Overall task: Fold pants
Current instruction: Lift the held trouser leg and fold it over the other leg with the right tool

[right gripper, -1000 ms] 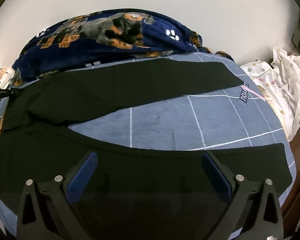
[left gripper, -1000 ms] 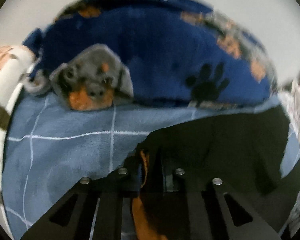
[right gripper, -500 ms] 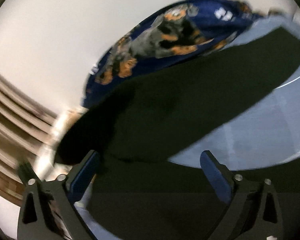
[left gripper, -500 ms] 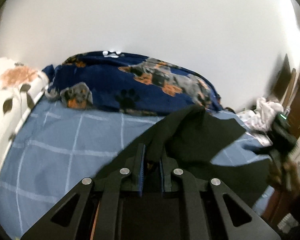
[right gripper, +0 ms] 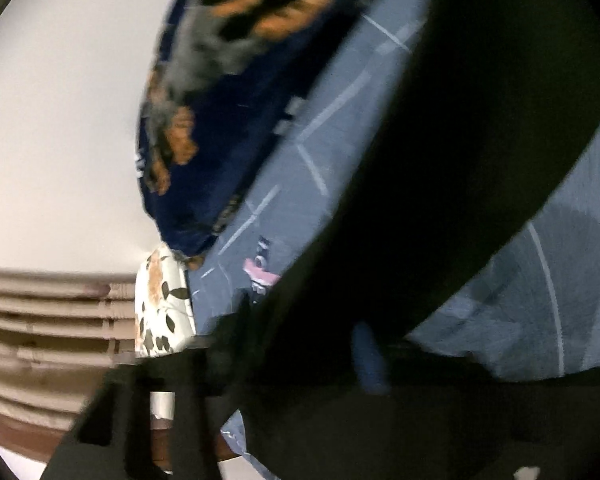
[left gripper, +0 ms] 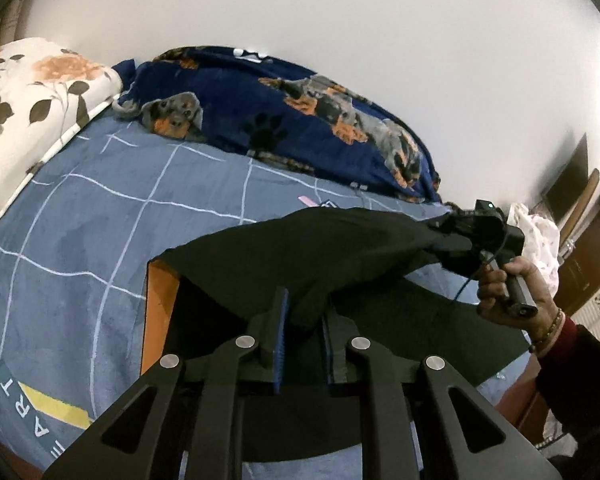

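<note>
Since a second ago the black fabric pants (left gripper: 340,256) have come up off the blue grid-patterned bedspread (left gripper: 100,216), and the left gripper (left gripper: 304,328) has swung away from the dog-print blanket toward the bed's right edge. Its blue-padded jaws stand clenched on a bunch of the pants. From there the cloth stretches taut across to the right gripper (left gripper: 452,236), held by the person's right hand (left gripper: 512,292), whose jaws are closing on the far end of the same pants; its own view is blurred, with dark fabric filling the space by one blue pad (right gripper: 370,360). Below the raised span, more pants lie near the bed's right edge. Behind, the navy dog-print fleece blanket (left gripper: 300,120) lies along the wall side, and a floral white pillow (left gripper: 32,92) sits at the left corner.
</note>
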Available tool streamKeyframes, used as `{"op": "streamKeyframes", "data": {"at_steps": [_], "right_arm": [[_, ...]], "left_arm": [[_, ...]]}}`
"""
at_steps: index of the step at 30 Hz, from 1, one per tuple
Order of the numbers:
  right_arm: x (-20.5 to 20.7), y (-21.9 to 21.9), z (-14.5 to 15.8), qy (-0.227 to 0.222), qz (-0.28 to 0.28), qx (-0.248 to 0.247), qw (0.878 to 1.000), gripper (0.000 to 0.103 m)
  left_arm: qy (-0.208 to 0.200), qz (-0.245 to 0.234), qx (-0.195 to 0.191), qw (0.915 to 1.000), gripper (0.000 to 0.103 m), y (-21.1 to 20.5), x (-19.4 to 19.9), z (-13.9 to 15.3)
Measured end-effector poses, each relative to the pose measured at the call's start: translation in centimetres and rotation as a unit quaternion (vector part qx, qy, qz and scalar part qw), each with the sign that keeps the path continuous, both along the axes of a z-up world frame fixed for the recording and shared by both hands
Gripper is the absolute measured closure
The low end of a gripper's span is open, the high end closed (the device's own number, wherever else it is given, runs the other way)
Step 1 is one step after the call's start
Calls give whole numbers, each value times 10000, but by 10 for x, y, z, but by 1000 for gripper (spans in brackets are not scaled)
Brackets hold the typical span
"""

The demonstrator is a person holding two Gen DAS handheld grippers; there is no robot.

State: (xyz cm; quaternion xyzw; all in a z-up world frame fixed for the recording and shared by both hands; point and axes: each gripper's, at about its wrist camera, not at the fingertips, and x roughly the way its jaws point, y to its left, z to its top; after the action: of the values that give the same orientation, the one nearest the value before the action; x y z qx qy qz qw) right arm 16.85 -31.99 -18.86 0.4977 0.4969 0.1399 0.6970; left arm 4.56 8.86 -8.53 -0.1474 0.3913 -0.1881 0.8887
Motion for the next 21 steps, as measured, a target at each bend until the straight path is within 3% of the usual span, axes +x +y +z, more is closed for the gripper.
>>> {"op": "streamKeyframes", "data": {"at_steps": [7,10,16,21], "right_arm": [[-84,18,46,-980,327,-954,9901,95],[-128,26,42,-1090,508,-1182,9857,95],[-185,33,1,-641,633,-994,9910,96],[-206,42,-34,-201,737,-854,9934,96]], "left_arm": [[137,120,425,9989,86,16,-1,-2],[293,155,531,9980,85,25,-9,-10],[627,206,822,9944,85,33,-26,-36],[763,277,971,9920,84,37,-39,-52]]}}
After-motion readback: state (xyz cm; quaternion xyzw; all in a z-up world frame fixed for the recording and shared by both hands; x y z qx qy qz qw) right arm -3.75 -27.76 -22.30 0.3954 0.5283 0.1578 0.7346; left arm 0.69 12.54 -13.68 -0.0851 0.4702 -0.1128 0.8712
